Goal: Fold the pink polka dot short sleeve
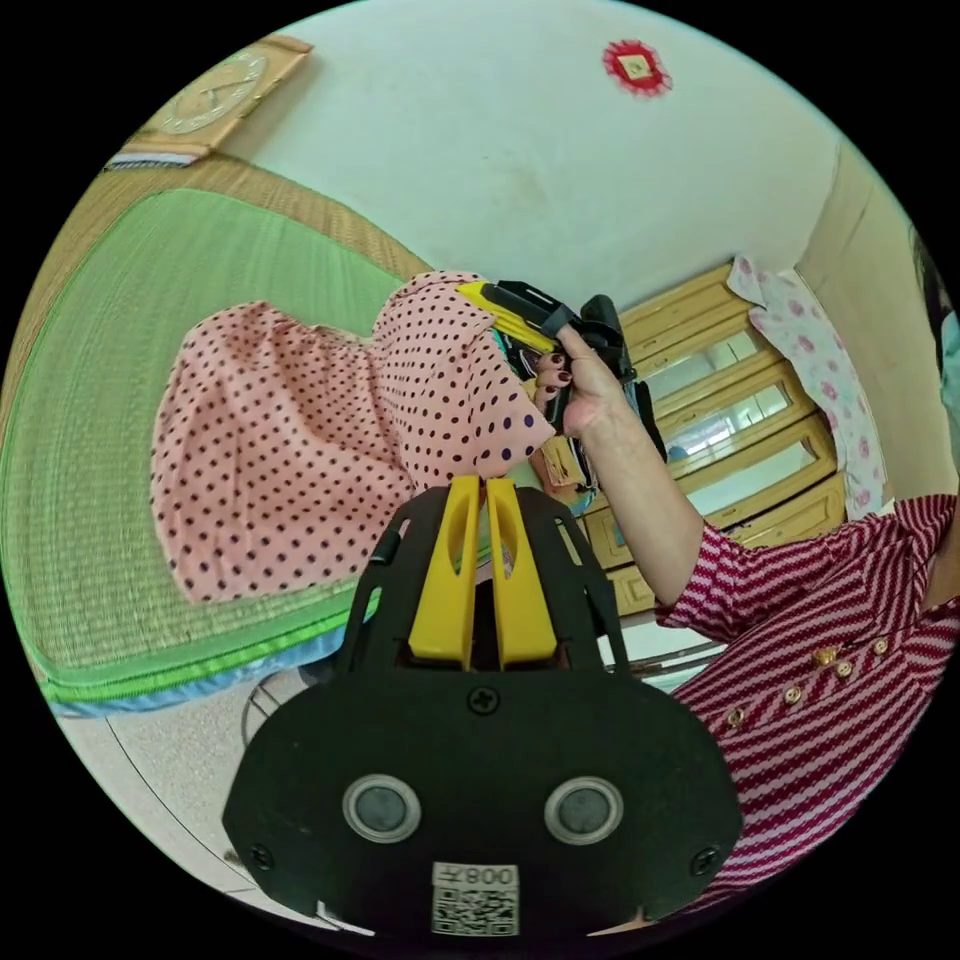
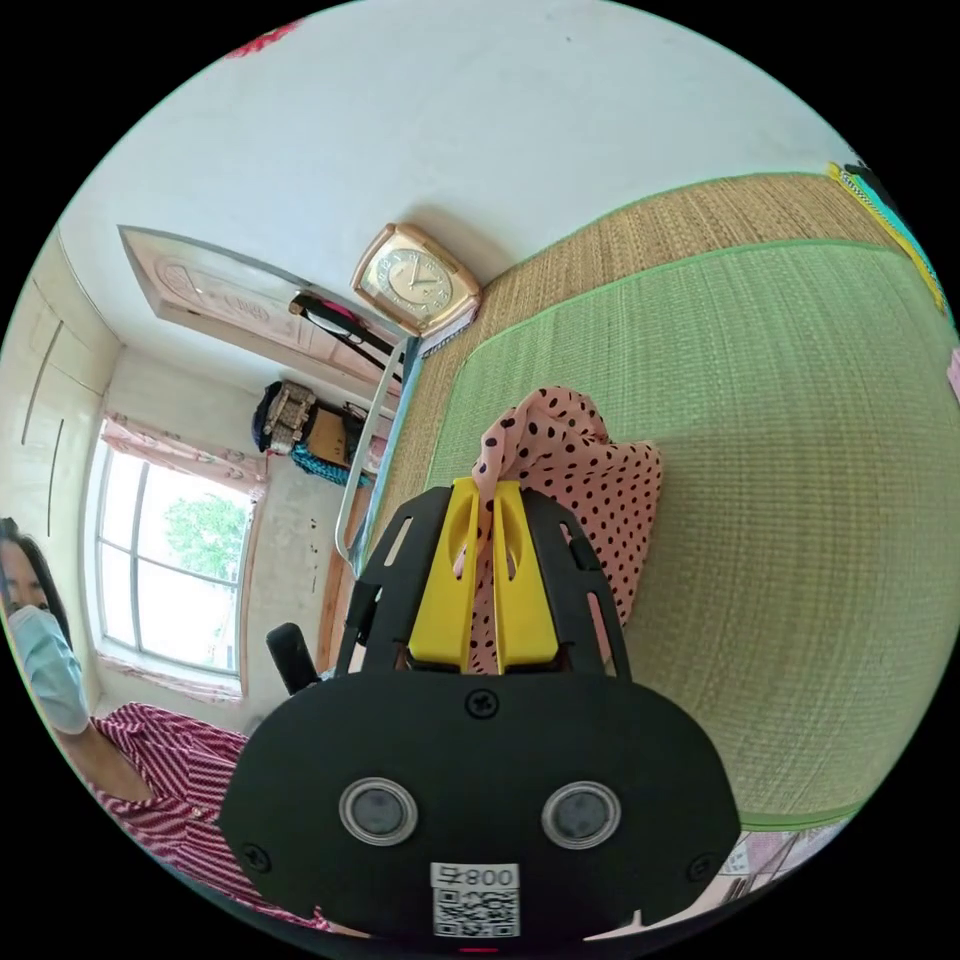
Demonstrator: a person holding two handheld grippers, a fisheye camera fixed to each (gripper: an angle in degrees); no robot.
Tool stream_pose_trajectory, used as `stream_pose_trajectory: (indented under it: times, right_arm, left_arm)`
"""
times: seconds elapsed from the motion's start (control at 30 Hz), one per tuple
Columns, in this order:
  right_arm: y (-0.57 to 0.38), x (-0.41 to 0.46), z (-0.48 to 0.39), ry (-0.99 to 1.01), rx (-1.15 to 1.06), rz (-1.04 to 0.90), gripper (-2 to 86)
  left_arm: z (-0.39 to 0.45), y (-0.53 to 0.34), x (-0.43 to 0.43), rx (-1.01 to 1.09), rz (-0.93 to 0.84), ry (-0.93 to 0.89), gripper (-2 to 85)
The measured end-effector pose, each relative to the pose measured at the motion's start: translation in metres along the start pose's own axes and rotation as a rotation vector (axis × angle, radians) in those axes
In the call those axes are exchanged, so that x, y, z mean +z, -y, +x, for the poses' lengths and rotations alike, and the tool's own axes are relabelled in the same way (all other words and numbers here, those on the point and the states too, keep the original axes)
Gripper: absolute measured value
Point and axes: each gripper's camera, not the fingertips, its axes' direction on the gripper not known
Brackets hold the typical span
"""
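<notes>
On the bed's green woven straw mat point(image 1: 90, 500): pink polka dot short sleeve garment point(image 1: 270, 450), part lying on the mat, part lifted; left gripper point(image 1: 486, 488), yellow-jawed, jaws closed together at the cloth's lower edge, whether they pinched fabric could not be told; right gripper point(image 2: 486, 492), jaws clamped on a gathered fold of the garment, held up in a person's hand point(image 1: 580, 380); step judged: carrying a raised edge over for a fold; next move would call for laying that edge flat and aligned before release.
</notes>
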Motion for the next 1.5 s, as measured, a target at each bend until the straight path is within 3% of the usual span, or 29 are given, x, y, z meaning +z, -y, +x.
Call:
stream_pose_trajectory:
  times: [0.37, 0.77, 1.27, 1.5]
  right_arm:
    - [0.074, 0.071, -0.082, -0.134, -0.025, -0.159, 2.4]
    - [0.137, 0.114, -0.111, -0.236, -0.010, -0.316, 3.3]
    - [0.176, 0.043, -0.145, -0.088, -0.085, -0.336, 3.8]
    - [0.184, 0.012, -0.134, -0.083, -0.048, -0.331, 1.6]
  left_arm:
    - [-0.128, -0.010, -0.015, -0.268, 0.086, -0.061, 0.9]
    - [-0.229, -0.006, 0.002, -0.468, 0.126, -0.136, 0.9]
    - [-0.286, 0.011, 0.001, -0.517, 0.213, -0.124, 0.6]
    - [-0.277, 0.026, -0.002, -0.425, 0.228, -0.080, 0.2]
